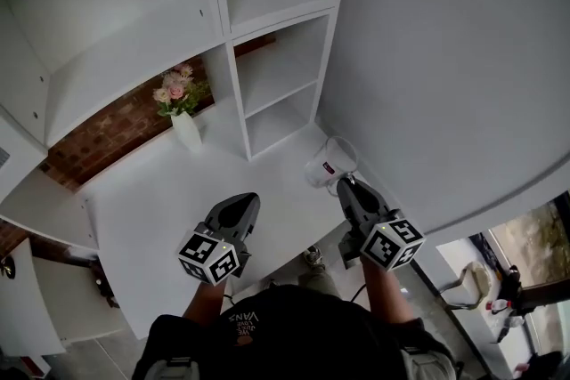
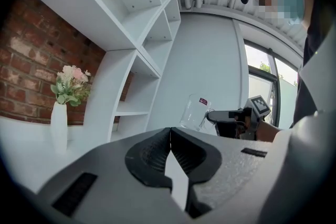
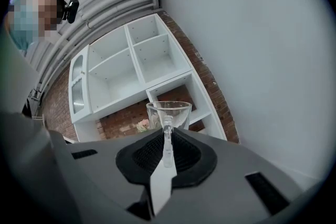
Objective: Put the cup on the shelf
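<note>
Gripping the clear glass cup [image 1: 331, 160] by its handle, the right hand-held gripper [image 1: 346, 185] is near the white shelf [image 1: 278, 84]; the left hand-held gripper [image 1: 246, 200] is closed, empty.

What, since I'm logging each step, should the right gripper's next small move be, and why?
Probably carry the cup forward toward the lower compartment of the shelf: the right gripper is shut on its handle, and the cup hangs short of the shelf.
</note>
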### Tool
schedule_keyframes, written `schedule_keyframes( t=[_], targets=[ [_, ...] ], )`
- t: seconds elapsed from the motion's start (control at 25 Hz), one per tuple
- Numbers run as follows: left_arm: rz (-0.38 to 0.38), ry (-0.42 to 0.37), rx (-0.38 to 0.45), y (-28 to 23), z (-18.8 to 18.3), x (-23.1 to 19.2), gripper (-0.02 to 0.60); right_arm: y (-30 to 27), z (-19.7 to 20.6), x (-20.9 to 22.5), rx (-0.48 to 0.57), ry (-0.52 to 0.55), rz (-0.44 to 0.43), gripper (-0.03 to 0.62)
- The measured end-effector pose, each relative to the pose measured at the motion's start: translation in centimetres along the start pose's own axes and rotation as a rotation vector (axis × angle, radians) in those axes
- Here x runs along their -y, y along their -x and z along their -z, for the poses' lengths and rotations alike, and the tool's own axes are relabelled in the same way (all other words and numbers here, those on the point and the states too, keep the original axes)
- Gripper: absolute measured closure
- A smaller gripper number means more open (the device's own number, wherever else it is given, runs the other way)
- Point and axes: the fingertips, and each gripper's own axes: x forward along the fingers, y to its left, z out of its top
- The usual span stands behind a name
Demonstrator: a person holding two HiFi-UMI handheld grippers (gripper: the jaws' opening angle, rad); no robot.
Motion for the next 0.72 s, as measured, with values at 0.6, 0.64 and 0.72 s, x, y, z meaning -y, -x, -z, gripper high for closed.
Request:
schedule_keyframes(
  t=[0.6, 0.64, 0.72],
  targets=[
    [-0.266, 0.027, 0.080, -5.2, -2.2, -4.5, 0.574, -13.0, -3.7, 5.9, -0.114, 0.068, -0.225, 0.565],
    [-0.277, 0.027, 0.082, -5.5, -2.1, -4.7, 0.574, -13.8, -3.9, 6.3, -0.116, 0.075, -0.234, 0.565],
    [-0.299, 0.030, 0.087, -5.9, -2.0, -5.0, 0.574, -15.1, -4.2, 6.7, -0.123, 0.085, -0.253, 0.565]
  ],
)
